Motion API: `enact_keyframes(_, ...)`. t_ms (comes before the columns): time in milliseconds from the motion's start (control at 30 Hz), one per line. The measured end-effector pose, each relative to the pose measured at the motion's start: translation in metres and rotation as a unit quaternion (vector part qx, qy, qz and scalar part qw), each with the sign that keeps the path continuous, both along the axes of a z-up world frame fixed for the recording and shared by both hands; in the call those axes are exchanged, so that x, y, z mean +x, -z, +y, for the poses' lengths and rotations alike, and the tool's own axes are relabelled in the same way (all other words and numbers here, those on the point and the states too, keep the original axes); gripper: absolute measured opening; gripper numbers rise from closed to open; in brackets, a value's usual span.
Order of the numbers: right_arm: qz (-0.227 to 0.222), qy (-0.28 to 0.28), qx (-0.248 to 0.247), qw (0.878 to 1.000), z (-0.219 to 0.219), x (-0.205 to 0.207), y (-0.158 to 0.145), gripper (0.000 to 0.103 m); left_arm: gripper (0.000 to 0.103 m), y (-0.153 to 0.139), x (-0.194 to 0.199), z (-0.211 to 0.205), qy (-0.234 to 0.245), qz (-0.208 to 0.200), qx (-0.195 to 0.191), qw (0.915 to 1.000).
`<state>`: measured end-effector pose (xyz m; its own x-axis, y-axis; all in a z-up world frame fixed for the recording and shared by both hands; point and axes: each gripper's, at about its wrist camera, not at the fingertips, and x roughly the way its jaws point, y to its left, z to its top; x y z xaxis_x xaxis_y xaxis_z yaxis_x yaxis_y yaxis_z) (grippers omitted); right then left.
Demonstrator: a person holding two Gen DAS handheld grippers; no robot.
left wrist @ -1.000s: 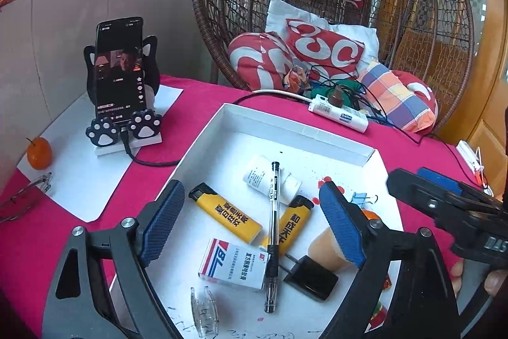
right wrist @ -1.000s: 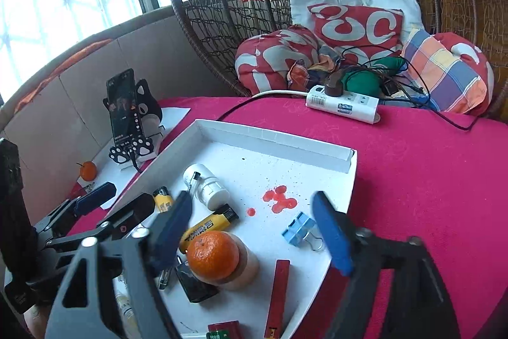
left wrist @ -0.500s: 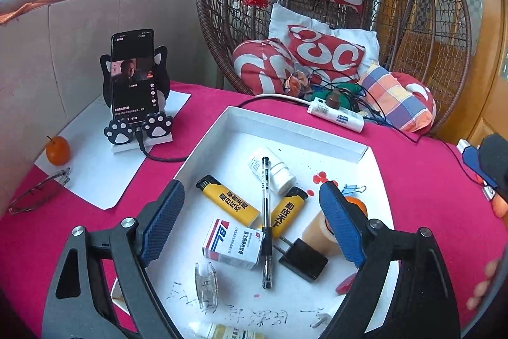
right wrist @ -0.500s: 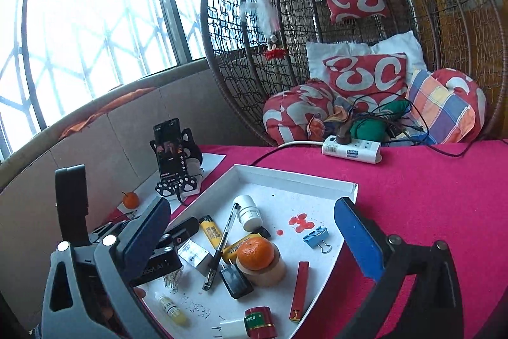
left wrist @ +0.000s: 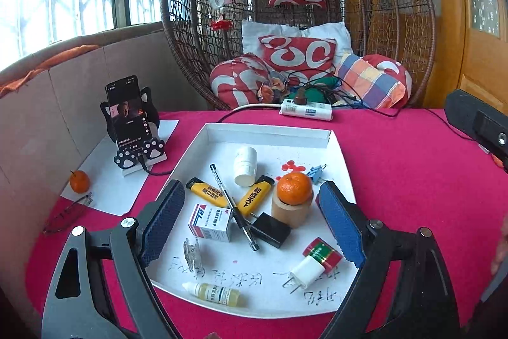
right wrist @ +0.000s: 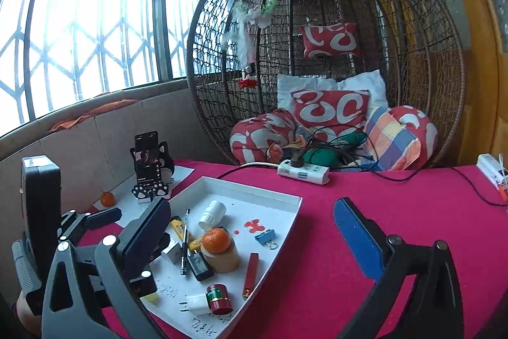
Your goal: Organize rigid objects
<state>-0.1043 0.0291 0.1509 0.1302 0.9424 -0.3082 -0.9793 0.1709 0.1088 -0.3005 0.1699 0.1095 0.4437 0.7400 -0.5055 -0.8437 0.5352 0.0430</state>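
A white tray (left wrist: 270,132) on the red table holds an orange (left wrist: 294,188) on a tan tape roll (left wrist: 290,213), two yellow lighters (left wrist: 208,193), a black pen (left wrist: 233,207), a white bottle (left wrist: 245,166), a small box (left wrist: 210,221), a black charger (left wrist: 270,229) and a red-green cylinder (left wrist: 322,254). My left gripper (left wrist: 250,223) is open and empty, above the tray's near part. My right gripper (right wrist: 254,240) is open and empty, above the tray's right edge (right wrist: 285,231); the orange (right wrist: 216,240) shows there too.
A phone on a cat stand (left wrist: 128,113) and a second orange (left wrist: 79,181) sit on white paper at the left. A power strip (left wrist: 306,109) with cables lies behind the tray. A wicker hanging chair (left wrist: 298,5) with cushions stands at the back.
Both grippers have pulled back and up from the tray, so more of it shows. Both stay open and empty. The tray's objects have not moved.
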Motion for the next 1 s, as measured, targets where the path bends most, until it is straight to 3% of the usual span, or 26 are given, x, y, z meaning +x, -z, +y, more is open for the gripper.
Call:
enact_keyframes(200, -0.016, 0.084, 0.035, 0.996, -0.033, 0.009, -0.014, 0.103, 0.088, -0.02, -0.008, -0.044, 0.064, -0.037, 0.043, 0.9964)
enact_keyframes(367, 0.012, 0.167, 0.054, 0.984, -0.057, 0.024, -0.015, 0.103, 0.088, -0.019, -0.011, -0.054, 0.042, -0.041, 0.027, 0.9979)
enact_keyframes(500, 0.048, 0.144, 0.093, 0.984, -0.082, 0.033, -0.013, 0.103, 0.088, -0.014, -0.007, -0.053, 0.018, -0.012, -0.008, 0.9997)
enact_keyframes(700, 0.046, 0.131, 0.107, 0.985, -0.107, 0.025, -0.012, 0.103, 0.088, -0.003, 0.0, -0.067, -0.044, 0.06, 0.031, 0.9967)
enact_keyframes(867, 0.072, 0.112, 0.096, 0.987, -0.12, 0.022, -0.007, 0.103, 0.088, 0.0, -0.013, -0.083, -0.037, 0.035, 0.015, 0.9986)
enact_keyframes(1000, 0.066, 0.115, 0.096, 0.986, -0.129, 0.017, -0.004, 0.103, 0.088, 0.002, -0.02, -0.094, -0.022, 0.024, -0.008, 0.9995)
